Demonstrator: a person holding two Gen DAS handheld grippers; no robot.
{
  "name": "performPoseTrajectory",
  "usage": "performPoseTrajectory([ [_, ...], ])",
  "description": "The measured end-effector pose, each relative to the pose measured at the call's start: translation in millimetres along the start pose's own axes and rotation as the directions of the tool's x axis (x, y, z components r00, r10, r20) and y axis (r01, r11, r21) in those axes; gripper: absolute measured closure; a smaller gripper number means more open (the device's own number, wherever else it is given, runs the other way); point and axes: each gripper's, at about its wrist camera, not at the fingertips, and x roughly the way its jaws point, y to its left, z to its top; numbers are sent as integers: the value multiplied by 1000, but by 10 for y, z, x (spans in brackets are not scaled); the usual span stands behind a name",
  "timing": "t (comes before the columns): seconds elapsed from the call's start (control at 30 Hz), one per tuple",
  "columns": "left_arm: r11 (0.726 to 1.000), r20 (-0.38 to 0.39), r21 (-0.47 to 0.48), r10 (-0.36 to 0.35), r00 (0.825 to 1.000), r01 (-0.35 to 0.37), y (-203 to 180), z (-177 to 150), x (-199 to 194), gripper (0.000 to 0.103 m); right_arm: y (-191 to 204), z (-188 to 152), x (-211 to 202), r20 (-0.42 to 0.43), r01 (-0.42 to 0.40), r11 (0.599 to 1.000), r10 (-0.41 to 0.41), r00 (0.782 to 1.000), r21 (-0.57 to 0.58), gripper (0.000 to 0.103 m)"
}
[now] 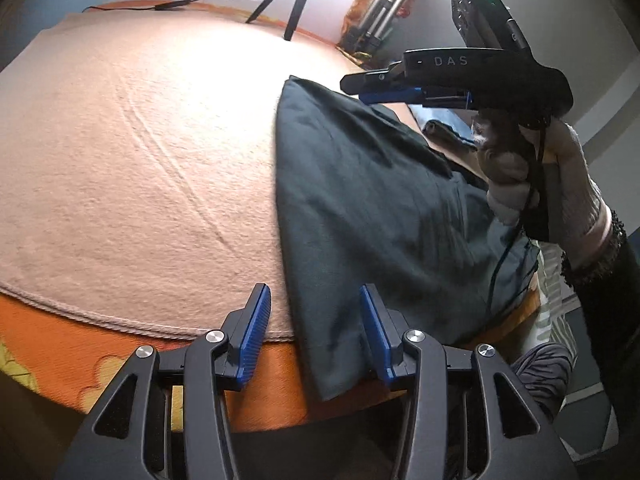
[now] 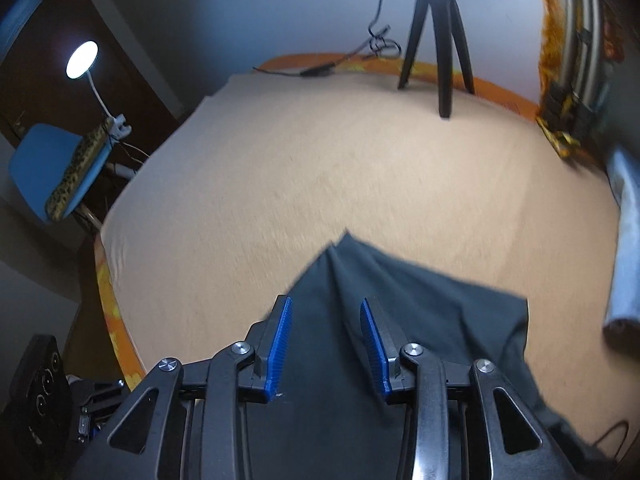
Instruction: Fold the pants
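Dark grey pants (image 1: 360,200) lie on a peach blanket (image 1: 140,160), one end hanging over the near edge. My left gripper (image 1: 316,320) is open, its jaws either side of the pants' near end, holding nothing. My right gripper (image 1: 372,88) shows in the left wrist view hovering above the far corner of the pants, held by a gloved hand (image 1: 532,184). In the right wrist view the right gripper (image 2: 326,336) is open above the pants (image 2: 400,320), whose pointed corner lies just ahead.
A black tripod (image 2: 436,40) and a cable (image 2: 320,70) stand at the far edge of the blanket (image 2: 320,160). An orange sheet (image 1: 60,340) shows under the blanket. A lamp (image 2: 82,60) and blue chair (image 2: 52,160) are off to the left. More clothes (image 1: 444,128) lie right.
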Motion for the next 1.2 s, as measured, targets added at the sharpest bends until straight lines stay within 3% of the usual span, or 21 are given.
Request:
performPoseTrajectory([
  [0.13, 1000, 0, -8, -14, 1000, 14, -2, 7, 20, 65, -139, -18, 160, -4, 7, 998, -7, 1000, 59, 66],
  [0.23, 1000, -6, -12, -12, 1000, 12, -5, 0, 31, 77, -234, -7, 328, -28, 82, 994, -80, 996, 76, 66],
  [0.37, 1000, 0, -5, -11, 1000, 11, -23, 4, 25, 91, -237, -13, 311, -37, 84, 990, -80, 996, 113, 65],
  [0.57, 999, 48, 40, -23, 999, 21, -159, 45, -58, 93, 140, -71, 141, -64, 56, 995, -51, 997, 81, 48],
  [0.87, 996, 76, 83, -41, 996, 34, -336, 78, -67, 93, 613, 86, 512, -185, 140, 988, -128, 974, 57, 45],
  [1.1, 994, 78, 106, -40, 996, 32, -379, 61, -70, 93, 806, 112, 782, -267, 230, 973, -222, 938, -4, 49],
  [1.2, 994, 75, 104, -34, 997, 26, -377, 59, -71, 93, 820, 91, 871, -283, 267, 963, -265, 922, -33, 65],
])
